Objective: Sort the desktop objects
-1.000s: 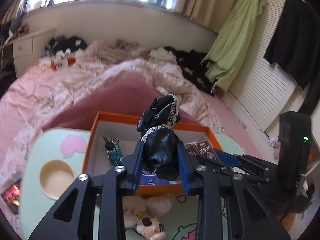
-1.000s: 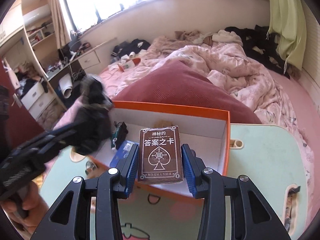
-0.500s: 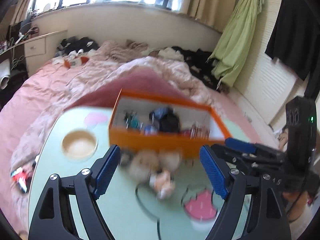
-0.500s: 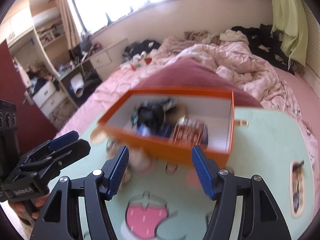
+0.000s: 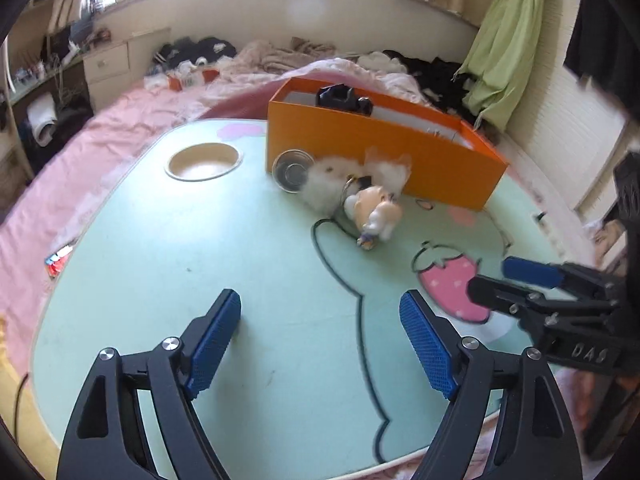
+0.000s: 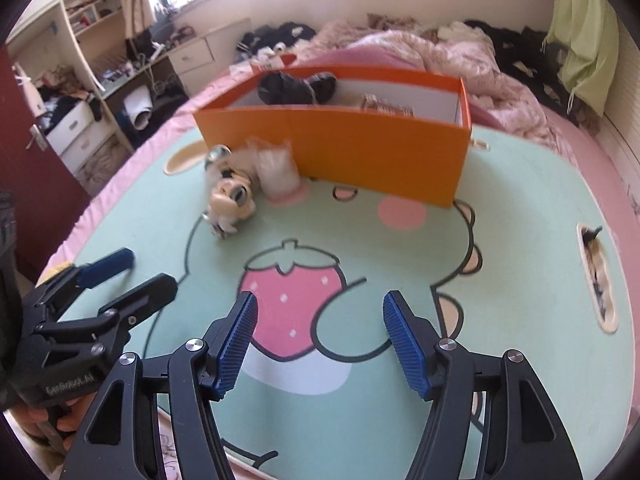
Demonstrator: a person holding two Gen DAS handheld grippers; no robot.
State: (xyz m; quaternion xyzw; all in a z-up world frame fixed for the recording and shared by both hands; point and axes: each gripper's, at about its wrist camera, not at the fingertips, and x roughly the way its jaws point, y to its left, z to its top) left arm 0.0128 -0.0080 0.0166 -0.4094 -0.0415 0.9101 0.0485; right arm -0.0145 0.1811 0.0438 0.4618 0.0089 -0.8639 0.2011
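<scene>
An orange box stands at the far side of the green table. A black bundle and a brown card deck lie inside it. A fluffy white toy with a small doll figure and a small metal bowl lie on the table in front of the box. My left gripper is open and empty above the near part of the table. My right gripper is open and empty over the strawberry print.
A round cup recess sits at the table's left, a slot at its right edge. A small colourful packet lies on the pink bedding beside the table. A bed with clothes lies behind.
Both grippers have let go of the black bundle and the card deck into the box, opened, and pulled back toward the near edge of the table.
</scene>
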